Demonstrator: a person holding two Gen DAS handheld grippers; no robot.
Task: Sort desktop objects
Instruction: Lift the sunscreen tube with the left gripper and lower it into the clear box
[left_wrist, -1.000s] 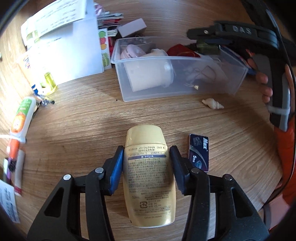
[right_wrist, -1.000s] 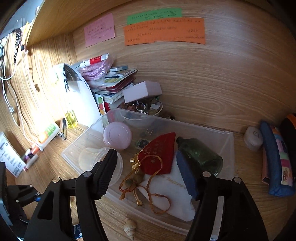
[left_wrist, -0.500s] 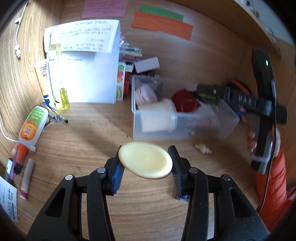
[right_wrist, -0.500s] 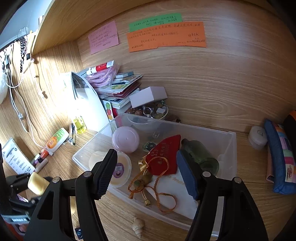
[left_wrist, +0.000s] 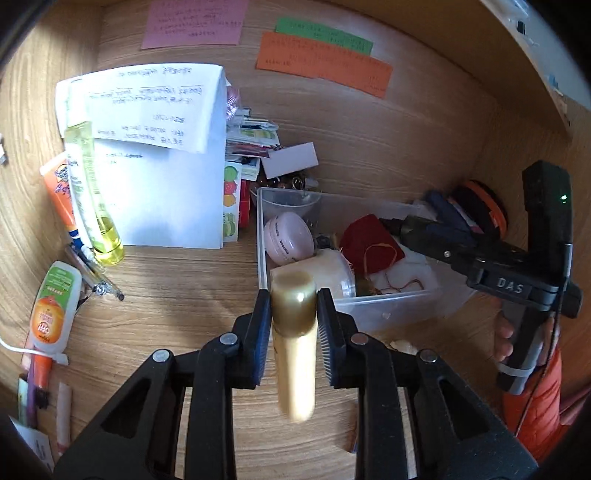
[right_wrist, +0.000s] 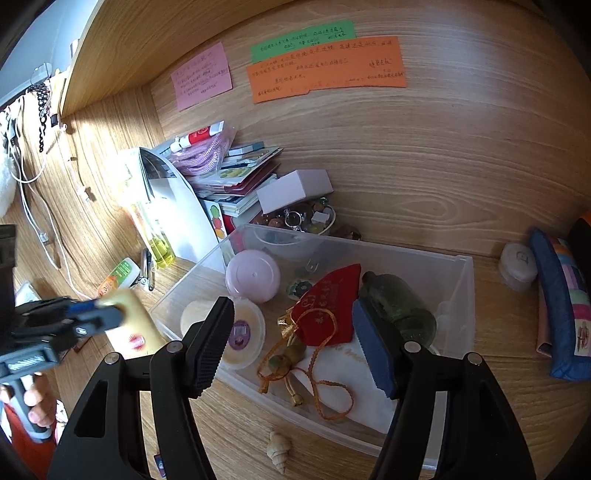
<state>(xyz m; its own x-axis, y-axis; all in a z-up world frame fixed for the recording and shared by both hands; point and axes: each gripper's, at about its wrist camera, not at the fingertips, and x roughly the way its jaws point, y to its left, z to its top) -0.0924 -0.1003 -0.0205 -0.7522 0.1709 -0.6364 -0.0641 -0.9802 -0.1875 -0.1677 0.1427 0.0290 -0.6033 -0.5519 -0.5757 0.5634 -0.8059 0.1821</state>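
My left gripper is shut on a cream sunscreen bottle and holds it in the air, tilted, just in front of the clear plastic bin. The bottle also shows in the right wrist view, left of the bin. My right gripper is open and empty above the bin's front part. In the bin lie a pink round jar, a white round tub, a red pouch with gold cord, a green glass bottle and a white cloth.
A small seashell lies on the desk before the bin. Papers, a yellow bottle, tubes and pens stand at the left. A book stack and white box sit behind the bin. A pencil case lies at the right.
My left gripper has lifted the sunscreen bottle off the desk and carried it forward to the bin's front left corner. My right gripper stays open over the bin.
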